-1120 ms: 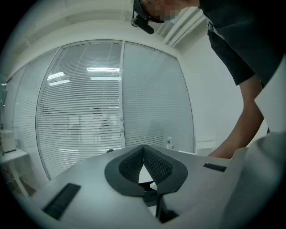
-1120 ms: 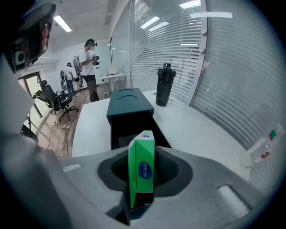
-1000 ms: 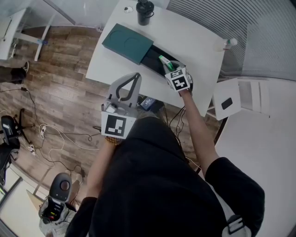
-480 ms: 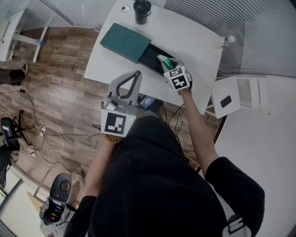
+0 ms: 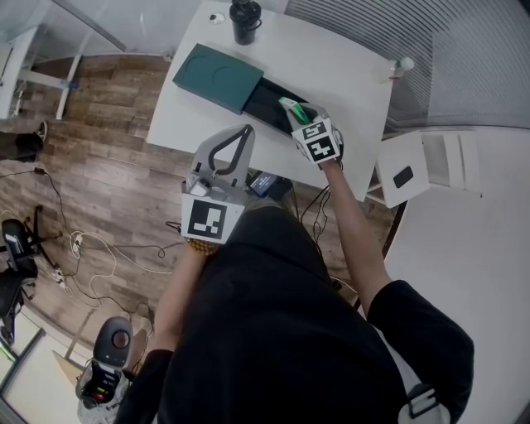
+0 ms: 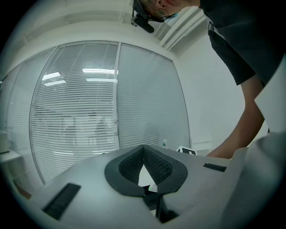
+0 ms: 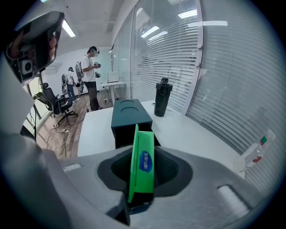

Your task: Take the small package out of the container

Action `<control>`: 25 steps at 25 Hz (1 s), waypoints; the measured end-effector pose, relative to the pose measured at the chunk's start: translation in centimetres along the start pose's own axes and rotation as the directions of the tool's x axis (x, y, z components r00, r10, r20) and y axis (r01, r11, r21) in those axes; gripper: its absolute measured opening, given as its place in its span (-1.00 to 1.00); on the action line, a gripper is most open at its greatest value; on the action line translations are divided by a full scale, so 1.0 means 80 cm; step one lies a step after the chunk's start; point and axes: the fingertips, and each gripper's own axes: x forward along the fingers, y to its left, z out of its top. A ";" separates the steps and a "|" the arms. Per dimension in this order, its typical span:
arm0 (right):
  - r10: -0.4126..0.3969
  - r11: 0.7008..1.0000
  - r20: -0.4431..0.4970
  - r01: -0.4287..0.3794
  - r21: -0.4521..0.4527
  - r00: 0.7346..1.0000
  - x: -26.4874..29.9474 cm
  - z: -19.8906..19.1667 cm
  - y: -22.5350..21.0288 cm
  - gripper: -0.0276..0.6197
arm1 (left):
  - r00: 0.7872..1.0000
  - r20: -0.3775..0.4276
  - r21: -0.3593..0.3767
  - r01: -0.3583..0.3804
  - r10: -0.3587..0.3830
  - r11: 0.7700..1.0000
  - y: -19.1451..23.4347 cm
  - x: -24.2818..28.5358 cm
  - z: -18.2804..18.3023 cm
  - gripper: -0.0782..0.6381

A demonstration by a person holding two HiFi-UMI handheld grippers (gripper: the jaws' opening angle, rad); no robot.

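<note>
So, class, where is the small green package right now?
The green package is clamped on edge in the right gripper, at the dark green container's open end, right of centre in the head view.

**White table with a container and a few small things, seen from the right claw**

The white table point(image 5: 331, 58) stretches ahead of the right claw point(image 5: 295, 114), which hangs over its near edge. Just in front of the claw lies the dark green container point(image 5: 217, 76), its black open end facing the claw. Beyond it and slightly to the right stands a black bottle point(image 5: 244, 21), with a small round thing point(image 5: 217, 16) just beside it. Far to the claw's right, at the table's edge, stands a small white bottle point(image 5: 403, 65).
</note>
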 end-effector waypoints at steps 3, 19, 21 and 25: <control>-0.011 1.000 0.008 0.011 0.010 1.000 -0.007 0.000 -0.005 -0.63 | 1.000 0.000 -0.005 0.006 -0.006 1.000 -0.003 0.002 0.000 -0.78; -0.033 0.999 0.035 0.033 0.020 0.999 -0.017 0.013 -0.011 -0.63 | 1.000 -0.007 -0.012 0.024 -0.024 1.000 -0.001 0.008 -0.004 -0.78; -0.036 0.999 0.041 0.035 0.021 0.999 -0.019 0.016 -0.011 -0.63 | 1.000 -0.007 -0.008 0.027 -0.027 1.000 -0.002 0.008 -0.005 -0.78; -0.045 0.999 0.057 0.043 0.023 0.997 -0.023 0.023 -0.012 -0.63 | 0.999 -0.002 -0.008 0.032 -0.032 0.999 -0.001 0.009 -0.003 -0.78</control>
